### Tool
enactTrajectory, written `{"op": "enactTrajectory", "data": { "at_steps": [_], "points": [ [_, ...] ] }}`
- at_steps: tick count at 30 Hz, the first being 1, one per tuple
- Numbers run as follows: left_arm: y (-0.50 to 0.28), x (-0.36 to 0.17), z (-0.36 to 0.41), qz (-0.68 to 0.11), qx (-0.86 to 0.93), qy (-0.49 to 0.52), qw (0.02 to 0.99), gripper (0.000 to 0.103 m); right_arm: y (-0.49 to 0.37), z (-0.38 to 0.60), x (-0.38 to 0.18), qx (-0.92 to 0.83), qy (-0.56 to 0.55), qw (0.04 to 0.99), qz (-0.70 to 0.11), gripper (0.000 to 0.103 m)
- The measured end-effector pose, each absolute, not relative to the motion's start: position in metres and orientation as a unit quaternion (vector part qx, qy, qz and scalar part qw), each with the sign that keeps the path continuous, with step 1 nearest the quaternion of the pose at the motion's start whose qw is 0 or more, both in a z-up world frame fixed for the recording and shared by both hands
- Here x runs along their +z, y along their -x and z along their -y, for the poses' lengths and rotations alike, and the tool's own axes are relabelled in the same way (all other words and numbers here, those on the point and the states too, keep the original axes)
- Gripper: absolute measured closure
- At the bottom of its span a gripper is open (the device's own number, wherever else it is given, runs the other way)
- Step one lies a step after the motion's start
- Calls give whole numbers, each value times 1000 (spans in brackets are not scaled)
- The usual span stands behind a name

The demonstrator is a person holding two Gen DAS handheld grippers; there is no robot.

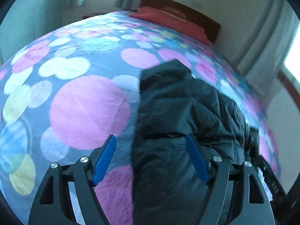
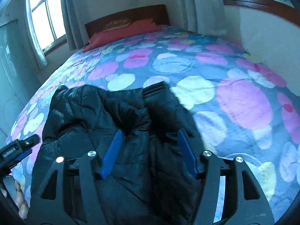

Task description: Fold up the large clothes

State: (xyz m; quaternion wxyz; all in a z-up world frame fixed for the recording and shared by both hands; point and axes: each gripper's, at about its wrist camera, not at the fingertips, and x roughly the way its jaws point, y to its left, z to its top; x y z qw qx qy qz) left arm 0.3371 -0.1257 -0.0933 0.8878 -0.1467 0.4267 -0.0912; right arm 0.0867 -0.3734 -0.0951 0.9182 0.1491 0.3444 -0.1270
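A black puffy jacket (image 1: 180,116) lies crumpled on the bed, also in the right wrist view (image 2: 116,116). A ribbed cuff (image 2: 155,90) sticks up at its far edge. My left gripper (image 1: 151,140) is open and empty, hovering above the jacket's left edge. My right gripper (image 2: 149,135) is open and empty, hovering above the jacket's middle. The left gripper's tip and the hand holding it show at the left edge of the right wrist view (image 2: 22,146).
The bed carries a quilt with pink, white and blue circles (image 1: 90,108) (image 2: 243,101). A red pillow (image 2: 120,33) lies by the wooden headboard (image 2: 131,15). Walls, curtains and windows surround the bed.
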Motion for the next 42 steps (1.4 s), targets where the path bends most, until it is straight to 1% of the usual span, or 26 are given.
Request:
{"op": "enactTrajectory", "data": {
  "at_steps": [6, 7, 9, 10, 11, 14, 16, 19, 22, 26, 30, 31, 32, 33, 34, 36, 38, 40, 42],
  "points": [
    [-332, -99, 102, -454, -117, 243, 849, 25, -76, 412, -103, -136, -218, 900, -352, 36],
    [-330, -103, 101, -458, -119, 256, 843, 23, -75, 419, -107, -132, -238, 894, -356, 35],
    [-331, -114, 100, -469, -125, 280, 828, 22, -75, 427, -115, -127, -263, 884, -365, 30],
    [-331, -118, 101, -476, -127, 290, 821, 22, -76, 432, -122, -123, -278, 877, -373, 26],
    [-332, -125, 102, -485, -130, 303, 810, 22, -76, 434, -126, -122, -284, 873, -377, 25],
    [-333, -137, 103, -493, -124, 322, 799, 22, -78, 443, -142, -125, -309, 858, -390, 24],
    [-333, -142, 104, -491, -119, 329, 798, 19, -78, 448, -152, -122, -330, 849, -394, 23],
    [-335, -150, 107, -493, -119, 345, 790, 16, -78, 455, -168, -111, -364, 838, -392, 18],
    [-338, -159, 108, -497, -122, 368, 776, 15, -80, 453, -170, -106, -365, 842, -382, 12],
    [-339, -171, 107, -498, -122, 408, 756, 14, -87, 452, -173, -102, -362, 850, -369, 11],
    [-341, -171, 112, -503, -124, 400, 756, 14, -97, 452, -177, -98, -356, 852, -370, 12],
    [-342, -172, 112, -505, -127, 402, 753, 15, -98, 448, -176, -96, -347, 854, -376, 22],
    [-343, -172, 113, -507, -131, 400, 753, 15, -100, 445, -177, -85, -344, 854, -380, 44],
    [-344, -171, 115, -507, -138, 395, 754, 20, -101, 444, -179, -69, -353, 851, -383, 56],
    [-346, -170, 116, -503, -150, 395, 754, 29, -101, 444, -181, -68, -363, 846, -385, 61],
    [-347, -166, 119, -502, -156, 384, 759, 36, -99, 443, -181, -61, -372, 844, -382, 69],
    [-346, -161, 121, -500, -162, 373, 764, 40, -95, 441, -179, -53, -383, 843, -374, 77],
    [-346, -157, 121, -497, -168, 366, 768, 44, -92, 436, -174, -50, -383, 846, -367, 80],
    [-347, -152, 119, -494, -175, 359, 773, 45, -90, 430, -168, -40, -387, 849, -357, 81]
  ]
}}
